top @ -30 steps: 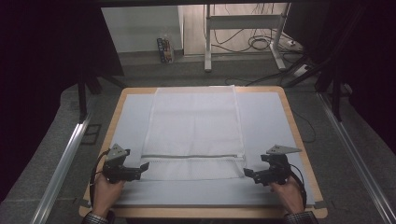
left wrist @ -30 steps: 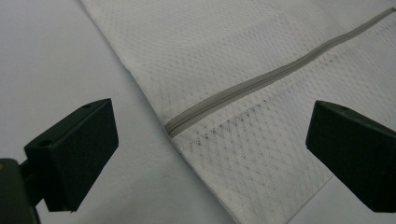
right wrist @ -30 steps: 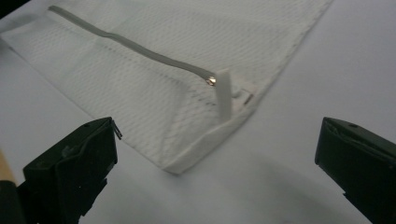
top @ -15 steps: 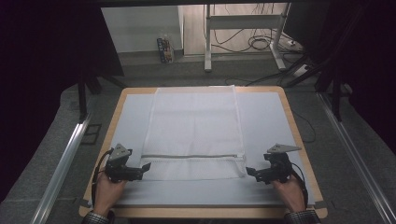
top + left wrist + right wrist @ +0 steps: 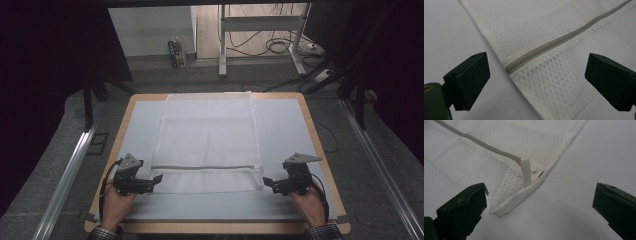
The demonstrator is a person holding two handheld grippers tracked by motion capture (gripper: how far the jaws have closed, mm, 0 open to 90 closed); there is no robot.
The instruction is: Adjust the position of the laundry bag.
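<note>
A white mesh laundry bag lies flat in the middle of the frame, long axis running toward the top. A grey zipper crosses it near its lower end, ending at a white tab by the slightly lifted lower right corner.

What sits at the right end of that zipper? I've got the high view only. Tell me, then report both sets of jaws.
Observer: In the right gripper view, a white pull tab lies at the end of the zipper, close to the side edge of the mesh bag.
Operator: Give me the right gripper.
Observer: The right gripper stands open, its jaws wide apart, with the bag's near corner close to one of them; nothing is gripped.
Operator: Now the left.
Observer: The left gripper is open too; the zipper's closed end and the bag's edge lie between its jaws.
</note>
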